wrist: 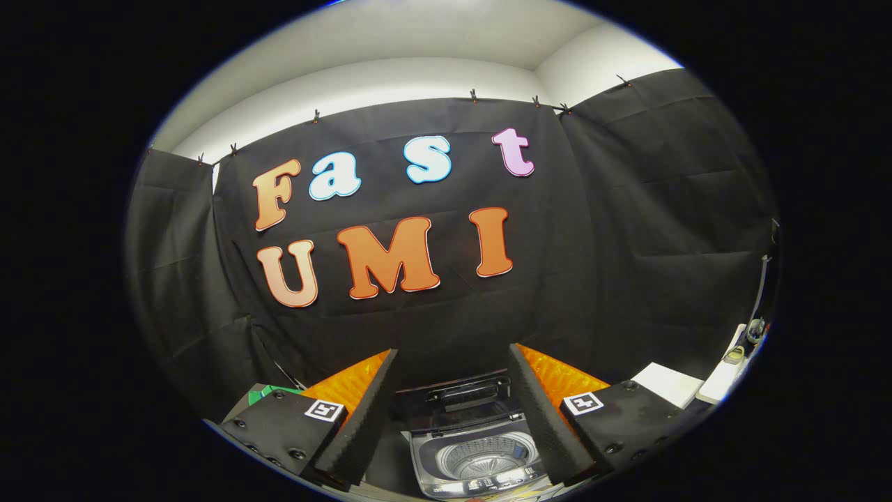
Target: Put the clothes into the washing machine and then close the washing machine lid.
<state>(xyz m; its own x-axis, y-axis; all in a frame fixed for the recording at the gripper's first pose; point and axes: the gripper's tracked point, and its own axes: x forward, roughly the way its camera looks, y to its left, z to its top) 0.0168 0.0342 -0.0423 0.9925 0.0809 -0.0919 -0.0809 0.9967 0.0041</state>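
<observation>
Your gripper (453, 411) hangs released, fingers spread with nothing between them. Between and below them sits the small grey top-loading washing machine (481, 453), its dark lid (463, 401) raised against the black cloth wall (627, 244). A white ceiling (418, 56) spans above.

We see the washer (477, 457) – small, grey, a top-loader – with its lid (463, 404) raised upright at the back, the ribbed drum (488, 457) open, between the fingers.
</observation>
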